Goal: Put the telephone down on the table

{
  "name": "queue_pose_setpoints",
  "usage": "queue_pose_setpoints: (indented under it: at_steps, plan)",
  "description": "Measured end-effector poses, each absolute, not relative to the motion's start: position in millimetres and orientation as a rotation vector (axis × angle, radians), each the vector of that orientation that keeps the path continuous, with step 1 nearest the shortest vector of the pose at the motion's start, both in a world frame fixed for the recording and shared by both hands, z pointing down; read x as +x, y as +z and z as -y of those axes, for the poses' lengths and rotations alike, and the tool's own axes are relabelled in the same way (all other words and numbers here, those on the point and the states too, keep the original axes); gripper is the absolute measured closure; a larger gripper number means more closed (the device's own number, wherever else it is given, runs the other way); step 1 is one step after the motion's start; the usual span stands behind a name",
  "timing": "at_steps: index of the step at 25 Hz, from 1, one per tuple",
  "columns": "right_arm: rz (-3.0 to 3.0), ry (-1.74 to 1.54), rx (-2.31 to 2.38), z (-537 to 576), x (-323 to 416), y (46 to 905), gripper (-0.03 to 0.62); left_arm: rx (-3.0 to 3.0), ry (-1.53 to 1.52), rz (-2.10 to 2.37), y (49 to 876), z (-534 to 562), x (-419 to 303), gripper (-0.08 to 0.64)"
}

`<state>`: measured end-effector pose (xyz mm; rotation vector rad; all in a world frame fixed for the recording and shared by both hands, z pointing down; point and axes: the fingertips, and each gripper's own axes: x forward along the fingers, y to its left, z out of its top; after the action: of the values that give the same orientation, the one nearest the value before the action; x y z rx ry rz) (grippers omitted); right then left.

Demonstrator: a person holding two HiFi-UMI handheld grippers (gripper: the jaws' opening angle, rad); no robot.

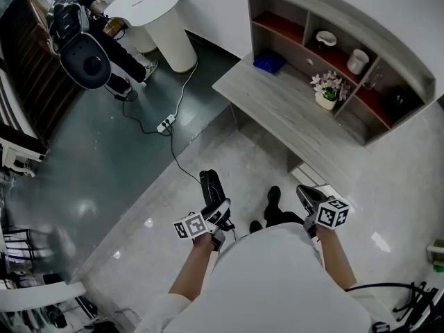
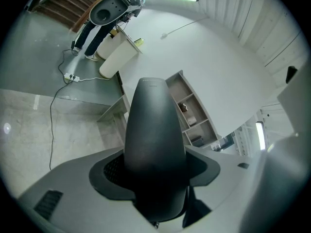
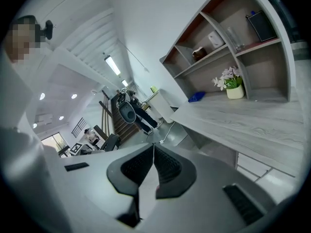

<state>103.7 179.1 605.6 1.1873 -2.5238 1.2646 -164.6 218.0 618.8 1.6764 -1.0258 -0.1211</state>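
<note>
1. The table point(image 1: 274, 106) stands ahead with its front edge toward the person, and open floor point(image 1: 208, 151) lies between it and both grippers.
2. The black telephone point(image 2: 154, 140) sits upright between the jaws of the left gripper point(image 1: 216, 215), which clamp its lower end. It is held over the floor, well short of the table.
3. The right gripper point(image 1: 309, 198) has its jaws pressed together on nothing. Both forearms reach forward, side by side.

Shelf point(image 2: 192, 111) contents too small in left gripper view; telephone point(image 1: 211, 184) partly behind left tool point(image 1: 217, 211).
</note>
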Motion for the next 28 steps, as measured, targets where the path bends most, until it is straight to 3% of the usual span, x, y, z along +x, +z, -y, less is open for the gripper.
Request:
queue_pose_setpoints:
  at_steps: [28]
  plan:
    - [2.483,1.337,1.075,20.8,164.9,621.4,0.572,1.698,-0.089,1.079,604.1,-3.0,-111.8,0.259]
